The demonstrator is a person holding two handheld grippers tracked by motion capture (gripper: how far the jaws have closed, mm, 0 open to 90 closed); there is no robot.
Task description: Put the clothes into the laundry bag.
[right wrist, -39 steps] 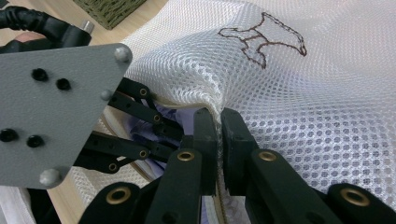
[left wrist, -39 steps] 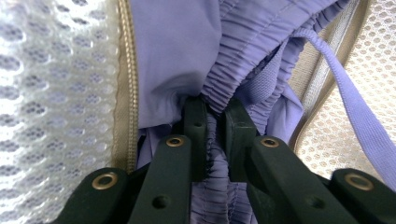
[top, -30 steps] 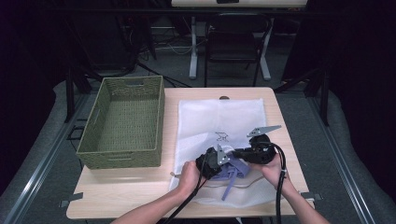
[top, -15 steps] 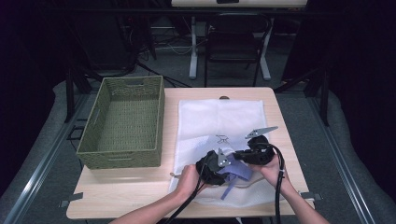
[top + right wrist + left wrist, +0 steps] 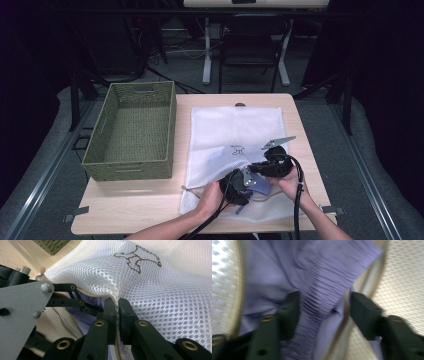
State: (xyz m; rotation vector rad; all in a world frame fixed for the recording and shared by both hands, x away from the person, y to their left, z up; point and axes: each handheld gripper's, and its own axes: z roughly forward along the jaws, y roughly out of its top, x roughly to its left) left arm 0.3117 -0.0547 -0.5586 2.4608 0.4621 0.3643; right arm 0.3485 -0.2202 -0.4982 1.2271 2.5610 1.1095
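Left gripper (image 5: 324,307): jaws apart, and they have just been opening wider then easing slightly in; lilac cloth (image 5: 317,277) lies between them, its gathered, ribbed band running straight up the gap, no pad clearly pressing on it. Picture is blurred, so contact at the left pad is uncertain. Right gripper (image 5: 117,315): jaws together, clamped on the upper edge of the mesh bag (image 5: 160,297), lifting that edge into a ridge so the mouth gapes toward the left gripper. Cloth sits in that mouth, directly ahead of the left jaws and partly under the raised mesh; a corner of it shows near the table's front edge in the high view (image 5: 261,186). Cloth's long axis runs along the left gripper's reach, into the bag. Left gripper is the nearer tool to the cloth; judged next move is a push or re-grip inward. Bag lies flat on the table (image 5: 150,210), its long axis front to back, closed end far. Basket (image 5: 132,132) well apart, left.
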